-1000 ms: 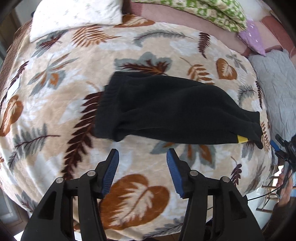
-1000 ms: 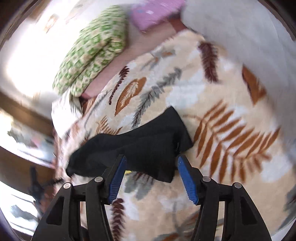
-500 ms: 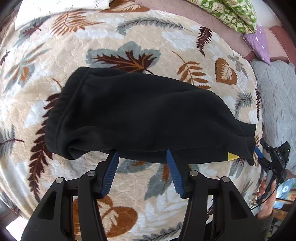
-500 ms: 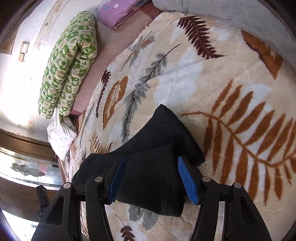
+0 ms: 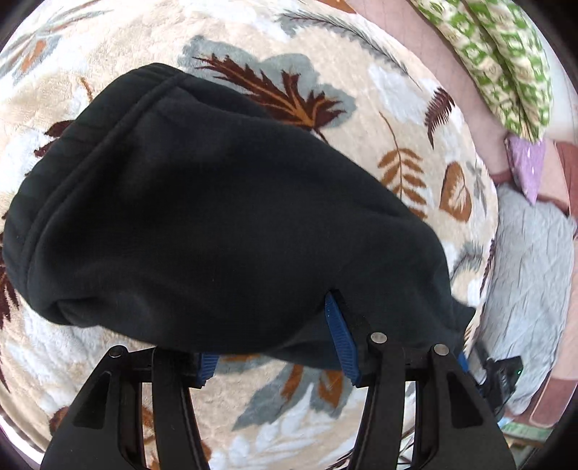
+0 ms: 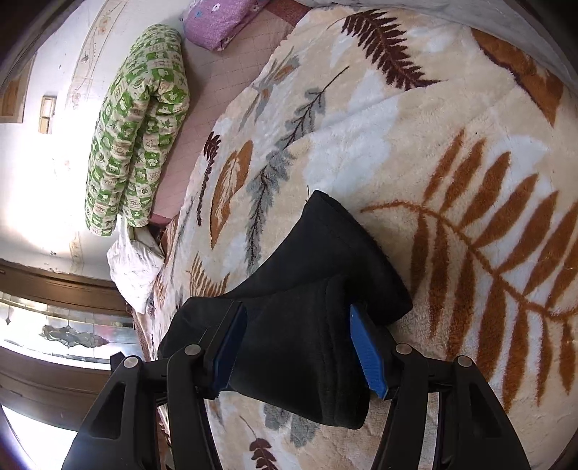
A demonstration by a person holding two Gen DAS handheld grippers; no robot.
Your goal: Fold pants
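Black pants (image 5: 216,217) lie folded lengthwise on a leaf-patterned blanket (image 5: 397,90), waistband to the upper left in the left wrist view. My left gripper (image 5: 276,294) is open at their near long edge; the fabric covers its left fingertip and touches the right pad (image 5: 339,336). In the right wrist view the leg ends (image 6: 325,253) lie stacked on the blanket (image 6: 397,126). My right gripper (image 6: 297,307) is open and straddles the upper cuff, one blue pad on each side. It also shows at the right edge of the left view as the right gripper (image 5: 502,376).
A rolled green patterned quilt (image 6: 141,126) and a purple pillow (image 6: 220,21) lie at the far side of the bed. A grey quilt (image 5: 523,282) borders the blanket by the leg ends. A white pillow (image 6: 133,267) sits past the waistband end.
Both grippers came down toward the pants with jaws unchanged. The left one reached the near edge and the fabric now overlaps its fingers. The right one settled astride the cuff, then held still.
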